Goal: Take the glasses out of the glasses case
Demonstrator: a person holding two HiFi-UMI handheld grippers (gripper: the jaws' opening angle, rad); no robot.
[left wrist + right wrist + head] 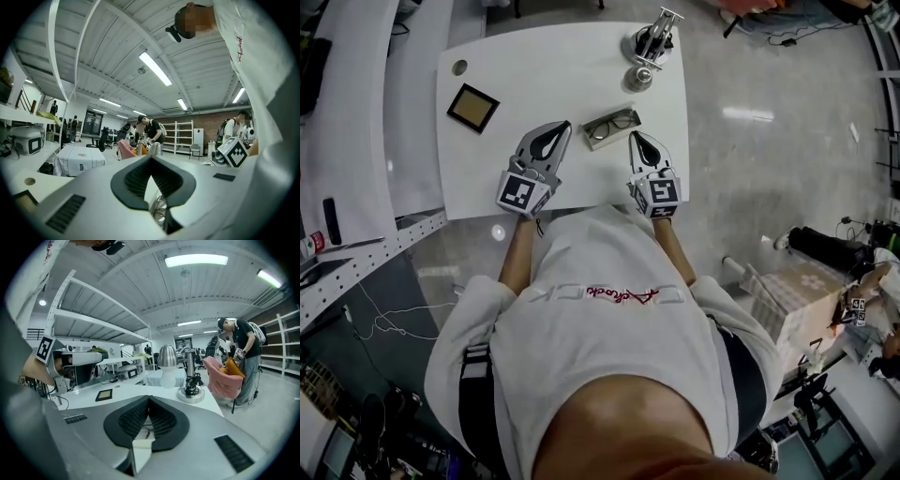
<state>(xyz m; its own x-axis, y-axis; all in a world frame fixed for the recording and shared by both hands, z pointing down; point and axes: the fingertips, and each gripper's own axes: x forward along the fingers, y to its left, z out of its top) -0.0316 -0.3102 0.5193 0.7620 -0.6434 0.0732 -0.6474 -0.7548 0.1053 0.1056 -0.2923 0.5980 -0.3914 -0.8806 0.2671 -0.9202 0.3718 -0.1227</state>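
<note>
First, nearest the head camera: a person's white short-sleeved shirt [609, 328], with both forearms reaching forward over the near edge of the white rectangular surface [553, 66].

1. Left gripper [555, 131], grey with dark ribbed pads and a marker cube at the rear. It lies low over the surface, left of the case. Jaws narrow, with the tips meeting and nothing held between them, as its own view confirms [150, 158].
2. Right gripper [635, 138], same build, right of the case. Jaws closed tip to tip and holding nothing [147, 398].
3. Pale open glasses case [602, 138], a shallow tray set at a slant between the two jaw tips and close to both.
4. Dark-framed glasses [613, 123], lying inside the case with the lenses facing up. Neither gripper touches them.
5. Square brown panel in a black frame [472, 107], flat on the surface, well left of the case.
6. Small round grommet [459, 67], at the far-left corner.
7. Silver dome-shaped item [639, 77], beyond the case.
8. Metal post on a round base [654, 39], with black cable at its foot, at the far-right corner.
9. Grey polished floor [769, 141], around the surface.
</note>
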